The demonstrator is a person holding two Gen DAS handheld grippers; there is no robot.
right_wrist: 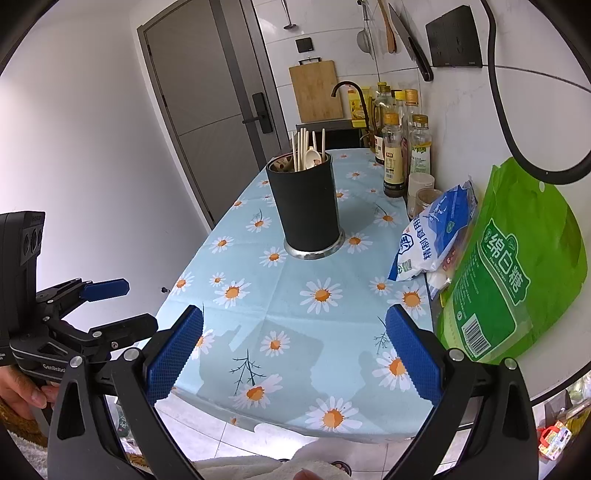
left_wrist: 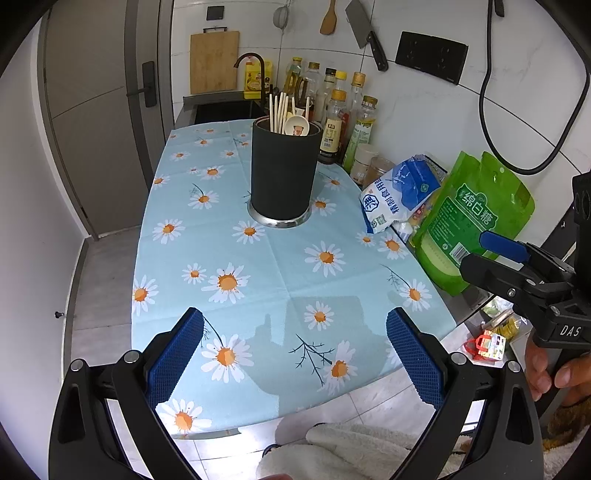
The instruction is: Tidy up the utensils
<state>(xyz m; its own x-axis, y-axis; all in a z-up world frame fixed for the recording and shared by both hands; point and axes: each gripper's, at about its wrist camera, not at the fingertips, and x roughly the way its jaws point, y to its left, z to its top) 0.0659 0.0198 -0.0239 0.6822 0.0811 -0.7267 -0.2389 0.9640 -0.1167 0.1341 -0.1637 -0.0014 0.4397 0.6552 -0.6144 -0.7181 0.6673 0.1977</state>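
I'm looking at a home kitchen: sink faucet (left_wrist: 255, 70), cutting board (left_wrist: 214, 61), wall-hung cleaver (left_wrist: 365, 31), oil bottles (left_wrist: 354, 118) behind the worktop (left_wrist: 258, 280).

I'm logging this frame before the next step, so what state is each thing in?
Left gripper: open, empty.
Right gripper: open, empty.
Holder: upright on the tablecloth, filled.
Chopsticks: standing in the holder.
Spoon: in the holder, bowl up.
Sugar bag: upright by the wall.
Salt bag: leaning.
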